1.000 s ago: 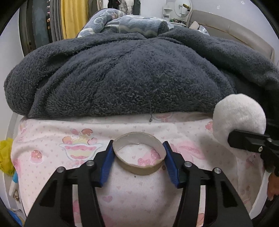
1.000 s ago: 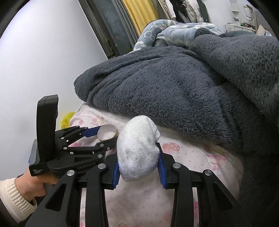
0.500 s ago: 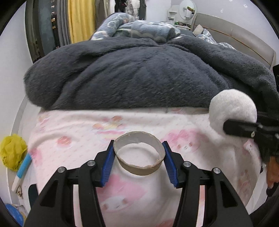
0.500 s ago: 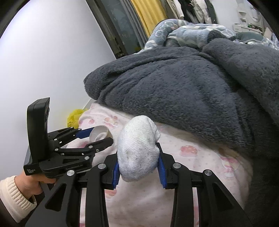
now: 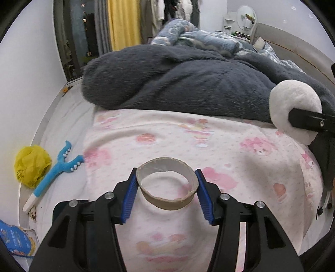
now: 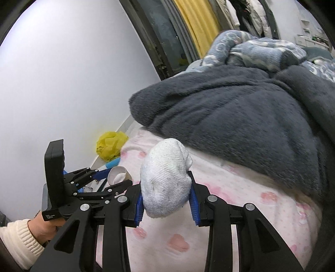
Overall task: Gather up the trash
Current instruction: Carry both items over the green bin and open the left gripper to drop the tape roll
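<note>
Left gripper (image 5: pixel 166 188): blue pads clamped on either side of a short cardboard ring (image 5: pixel 167 184), its open end facing the camera, held above the pink-printed sheet (image 5: pixel 230 159).

Right gripper (image 6: pixel 166 200): pads pressed on a balled white sock (image 6: pixel 165 180), held over the same sheet.

Left wrist view only: a blue fork-ended toy (image 5: pixel 54 167) beside a crumpled yellow plastic bag (image 5: pixel 31 165) on the bare strip at the bed's left edge; a blue packet (image 5: pixel 14 238) at the lower left; a round mirror (image 5: pixel 247 15) at the far wall.

Right wrist view only: a hand (image 6: pixel 45 229) in a cream knitted cuff holding the left gripper's handle; only a sliver of the blue toy shows.

Both views: dark grey fleece blanket (image 5: pixel 178 77) heaped over the sheet, a blue patterned blanket (image 6: pixel 261 50) behind it, and a yellow curtain (image 5: pixel 123 23).
</note>
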`<move>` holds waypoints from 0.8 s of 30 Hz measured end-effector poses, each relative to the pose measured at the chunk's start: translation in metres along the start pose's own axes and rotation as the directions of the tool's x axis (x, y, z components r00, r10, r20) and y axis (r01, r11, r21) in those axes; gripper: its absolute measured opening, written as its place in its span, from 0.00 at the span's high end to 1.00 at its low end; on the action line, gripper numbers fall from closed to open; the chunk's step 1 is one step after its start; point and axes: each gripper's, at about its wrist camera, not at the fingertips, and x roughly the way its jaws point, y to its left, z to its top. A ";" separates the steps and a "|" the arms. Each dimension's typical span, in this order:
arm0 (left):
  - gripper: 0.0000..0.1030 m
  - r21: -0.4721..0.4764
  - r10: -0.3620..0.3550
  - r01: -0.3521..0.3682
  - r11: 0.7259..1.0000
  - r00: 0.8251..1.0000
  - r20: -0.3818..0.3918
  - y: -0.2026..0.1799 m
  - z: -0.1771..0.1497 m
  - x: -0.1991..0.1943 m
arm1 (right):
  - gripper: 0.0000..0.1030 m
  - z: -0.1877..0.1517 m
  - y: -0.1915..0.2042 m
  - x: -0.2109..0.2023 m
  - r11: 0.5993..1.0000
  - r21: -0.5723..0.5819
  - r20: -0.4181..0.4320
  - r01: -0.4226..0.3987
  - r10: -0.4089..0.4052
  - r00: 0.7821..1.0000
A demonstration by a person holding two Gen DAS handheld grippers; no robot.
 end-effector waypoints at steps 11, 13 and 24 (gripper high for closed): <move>0.45 -0.072 0.056 -0.057 0.996 0.998 -0.021 0.055 -0.019 -0.011 | 0.65 0.019 0.044 0.015 0.998 -0.041 0.013 -0.042 0.042 0.999; 0.45 -0.081 0.064 -0.066 0.995 0.998 -0.024 0.064 -0.022 -0.012 | 0.65 0.021 0.052 0.019 0.998 -0.050 0.010 -0.048 0.049 0.999; 0.45 -0.124 0.106 -0.112 0.986 0.993 -0.052 0.112 -0.041 -0.015 | 0.65 0.031 0.091 0.054 0.993 -0.089 -0.022 -0.080 0.078 0.997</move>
